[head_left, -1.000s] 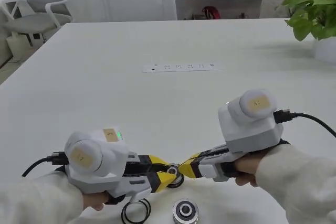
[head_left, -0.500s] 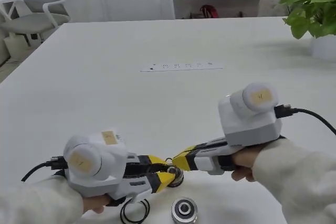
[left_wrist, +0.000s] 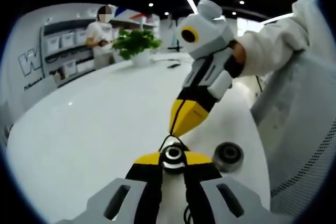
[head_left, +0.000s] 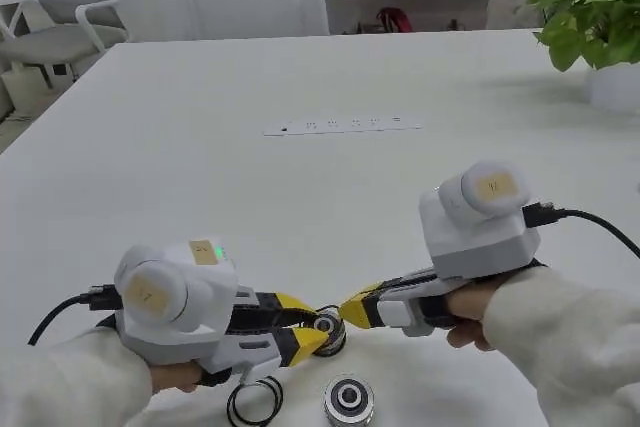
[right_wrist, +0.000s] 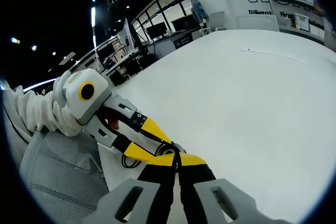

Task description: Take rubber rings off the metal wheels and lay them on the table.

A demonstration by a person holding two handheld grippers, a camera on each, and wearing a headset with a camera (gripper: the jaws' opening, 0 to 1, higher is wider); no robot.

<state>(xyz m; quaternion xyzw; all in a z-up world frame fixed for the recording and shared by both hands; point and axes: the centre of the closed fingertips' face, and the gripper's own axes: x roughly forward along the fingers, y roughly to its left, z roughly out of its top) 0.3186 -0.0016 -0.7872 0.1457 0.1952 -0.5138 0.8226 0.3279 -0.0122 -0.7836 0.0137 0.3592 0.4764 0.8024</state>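
My left gripper (head_left: 318,333) is shut on a small metal wheel (head_left: 330,331) just above the table near its front edge. In the left gripper view the wheel (left_wrist: 173,156) sits between the yellow tips. My right gripper (head_left: 346,310) meets it from the right, its yellow tips (left_wrist: 186,120) shut on a thin black rubber ring (left_wrist: 167,141) that is drawn up off the wheel's rim. The right gripper view has the same ring (right_wrist: 177,160) pinched in its jaws. A second metal wheel (head_left: 349,399) lies on the table beside two loose black rings (head_left: 254,402).
A white power strip (head_left: 340,127) lies at the table's middle. A potted plant (head_left: 590,7) stands at the far right corner. Chairs (head_left: 258,7) line the far edge. A person (left_wrist: 100,30) stands far off by shelves. A black cable (head_left: 590,227) trails from the right gripper.
The right gripper's tip has lifted slightly from the wheel, with the ring still pinched. The left gripper holds the wheel in nearly the same place. The head camera shifted a little.
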